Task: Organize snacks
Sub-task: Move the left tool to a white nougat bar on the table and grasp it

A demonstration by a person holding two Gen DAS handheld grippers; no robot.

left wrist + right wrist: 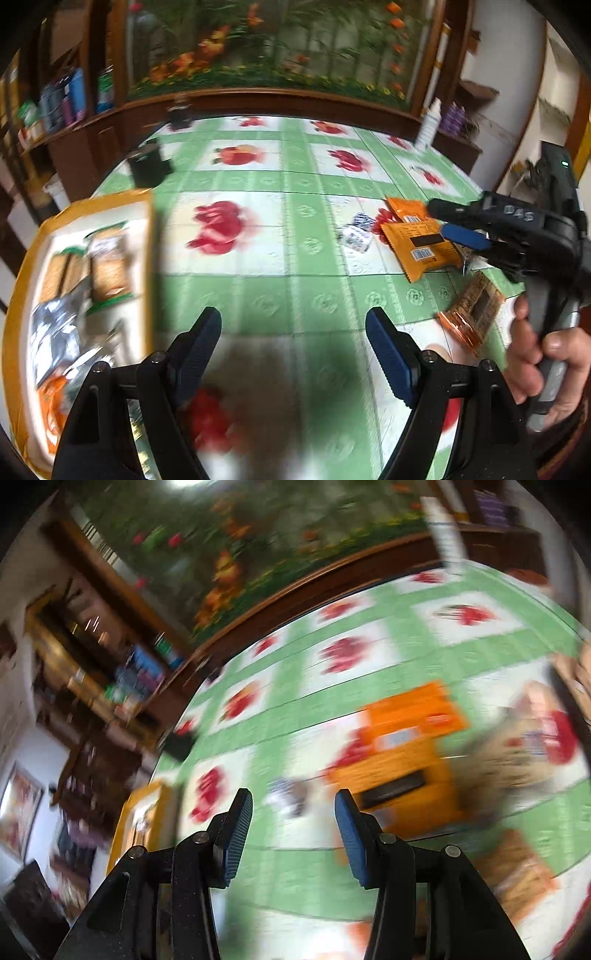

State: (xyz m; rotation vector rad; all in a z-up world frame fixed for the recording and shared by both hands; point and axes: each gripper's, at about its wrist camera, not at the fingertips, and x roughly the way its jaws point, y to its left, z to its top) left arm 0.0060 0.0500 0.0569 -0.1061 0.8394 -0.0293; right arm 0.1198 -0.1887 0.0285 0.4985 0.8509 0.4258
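Observation:
An orange-rimmed tray (149, 236) at the left holds several snack packets (109, 266). Orange packets (419, 245) lie on the green tablecloth (288, 288) at the right, with small white-and-blue packets (356, 232) beside them and a brown packet (474, 314) nearer. My left gripper (293, 345) hangs open over bare cloth with nothing between its fingers. My right gripper (445, 221), held by a hand (546, 354), reaches over the orange packets. In the blurred right wrist view the right gripper (293, 834) is open and empty, with an orange packet (402, 771) just beyond its right finger and the tray (140, 823) at the left.
Two dark boxes (149, 166) stand at the table's far left, and a white bottle (428, 125) at the far right edge. A wooden cabinet with a flower picture (266, 48) runs behind the table. Shelves with bottles (66, 99) stand at the left.

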